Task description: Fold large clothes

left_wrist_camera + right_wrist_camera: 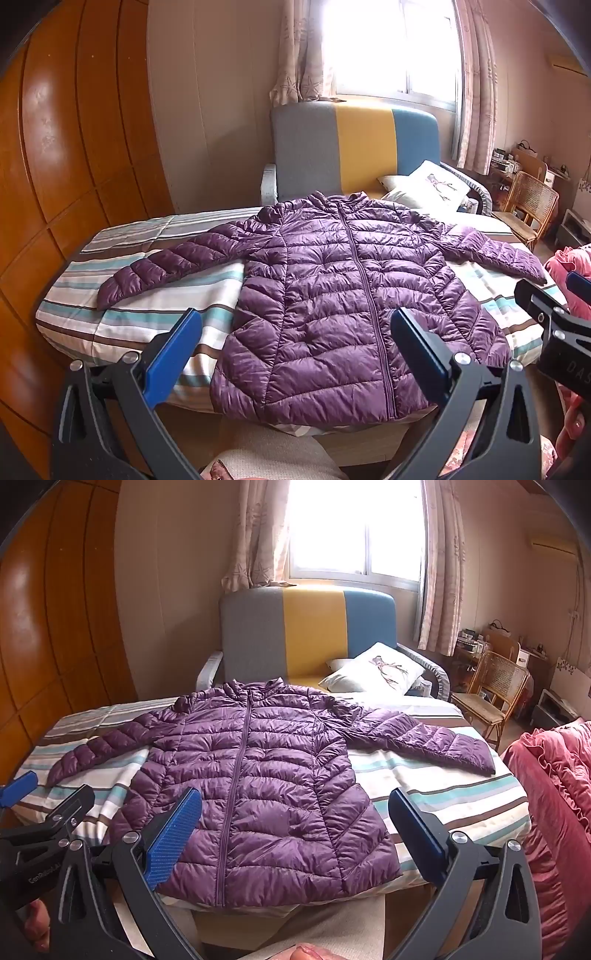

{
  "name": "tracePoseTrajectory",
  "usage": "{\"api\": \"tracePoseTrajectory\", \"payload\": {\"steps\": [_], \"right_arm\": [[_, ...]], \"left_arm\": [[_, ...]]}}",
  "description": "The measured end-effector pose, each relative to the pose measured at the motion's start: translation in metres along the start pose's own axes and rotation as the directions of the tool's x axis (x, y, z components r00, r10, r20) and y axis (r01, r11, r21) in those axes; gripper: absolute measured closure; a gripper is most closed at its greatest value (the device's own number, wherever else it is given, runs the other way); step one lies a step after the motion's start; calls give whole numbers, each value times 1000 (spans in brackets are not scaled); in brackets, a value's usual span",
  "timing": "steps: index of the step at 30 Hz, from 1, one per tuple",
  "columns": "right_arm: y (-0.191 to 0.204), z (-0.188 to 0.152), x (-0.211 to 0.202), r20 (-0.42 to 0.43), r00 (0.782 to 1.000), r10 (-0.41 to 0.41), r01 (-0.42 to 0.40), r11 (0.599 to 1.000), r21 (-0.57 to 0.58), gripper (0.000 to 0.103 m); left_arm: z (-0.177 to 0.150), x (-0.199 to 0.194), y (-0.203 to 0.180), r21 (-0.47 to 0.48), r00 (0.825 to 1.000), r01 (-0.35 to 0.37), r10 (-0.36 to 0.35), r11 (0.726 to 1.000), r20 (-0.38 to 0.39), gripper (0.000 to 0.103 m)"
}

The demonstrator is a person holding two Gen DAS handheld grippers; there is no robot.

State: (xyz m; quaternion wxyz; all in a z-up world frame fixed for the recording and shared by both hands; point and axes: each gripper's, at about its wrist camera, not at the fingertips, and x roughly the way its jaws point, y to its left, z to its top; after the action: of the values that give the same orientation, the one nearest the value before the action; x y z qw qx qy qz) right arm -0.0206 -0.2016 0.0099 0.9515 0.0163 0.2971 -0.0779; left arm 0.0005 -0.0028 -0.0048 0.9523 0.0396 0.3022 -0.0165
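A purple quilted puffer jacket (pixel 332 295) lies flat and zipped on the striped bed (pixel 122 317), collar away from me, both sleeves spread out to the sides. It also shows in the right wrist view (pixel 251 771). My left gripper (pixel 295 325) is open and empty, held above the near hem of the jacket. My right gripper (pixel 295 805) is open and empty, above the hem's right side. The right gripper's edge shows at the right of the left wrist view, and the left gripper's edge at the left of the right wrist view.
A grey, yellow and blue sofa (pixel 306 635) with a white pillow (pixel 376 672) stands behind the bed under a bright window. A wooden wardrobe (pixel 74 147) is on the left. A wicker chair (pixel 491 690) and pink bedding (pixel 554 812) are on the right.
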Motion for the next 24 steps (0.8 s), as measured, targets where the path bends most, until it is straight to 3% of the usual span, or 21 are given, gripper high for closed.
{"api": "tracePoseTrajectory", "payload": {"steps": [24], "right_arm": [[-3,-3,3,-10,1000,1,-1,1000,13,3]], "left_arm": [[-2,3,-1,2,1000,19,-19,1000,-15,2]]}}
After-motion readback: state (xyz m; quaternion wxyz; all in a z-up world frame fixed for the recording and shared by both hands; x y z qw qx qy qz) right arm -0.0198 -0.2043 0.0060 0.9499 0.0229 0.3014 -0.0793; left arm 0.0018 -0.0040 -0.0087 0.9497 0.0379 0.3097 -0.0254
